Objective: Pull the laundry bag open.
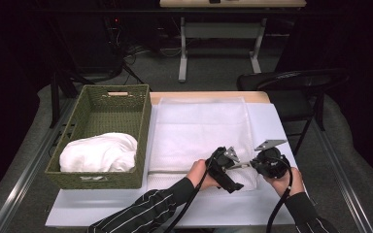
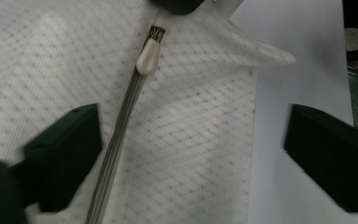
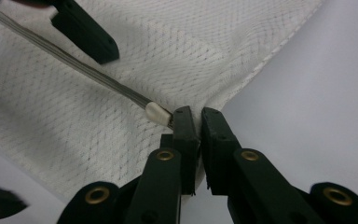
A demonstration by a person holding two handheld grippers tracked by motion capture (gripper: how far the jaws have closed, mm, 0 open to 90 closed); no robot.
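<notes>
zip looks closed to the bag corner (right gripper pinches it), left gripper wide, empty; basket move remains.

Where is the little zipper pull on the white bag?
In the right gripper view, the zipper pull sits mid-frame at the mesh bag's corner, just left of the right gripper.

My black grippers, white netted bag with grey zip, green woven basket, my striped sleeve
</notes>
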